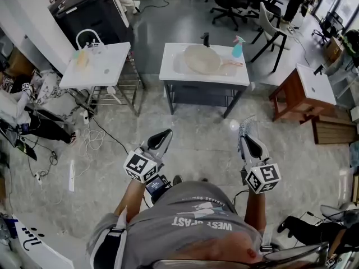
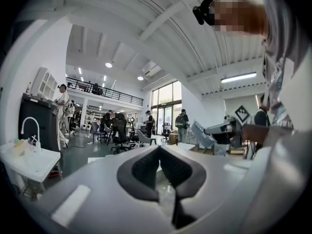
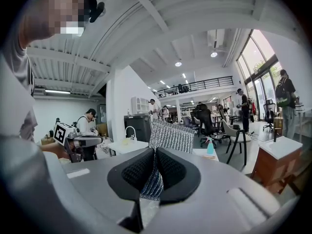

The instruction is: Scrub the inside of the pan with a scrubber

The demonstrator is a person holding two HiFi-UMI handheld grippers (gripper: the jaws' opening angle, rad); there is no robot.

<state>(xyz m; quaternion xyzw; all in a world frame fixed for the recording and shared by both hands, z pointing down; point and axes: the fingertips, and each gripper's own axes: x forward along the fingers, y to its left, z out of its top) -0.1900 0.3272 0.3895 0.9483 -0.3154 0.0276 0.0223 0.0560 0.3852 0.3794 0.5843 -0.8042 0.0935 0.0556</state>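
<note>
A round pan lies in the basin of a white sink table a few steps ahead in the head view, far from both grippers. My right gripper is shut on a silver mesh scrubber, which sticks up past the fingertips. Level with it on the left, my left gripper is held with its jaws shut together and nothing between them. Both grippers hover over the floor in front of the person's body.
A blue spray bottle and a black faucet stand on the sink table. A second white table with a faucet is at the left, a wooden stand at the right. Cables lie on the floor.
</note>
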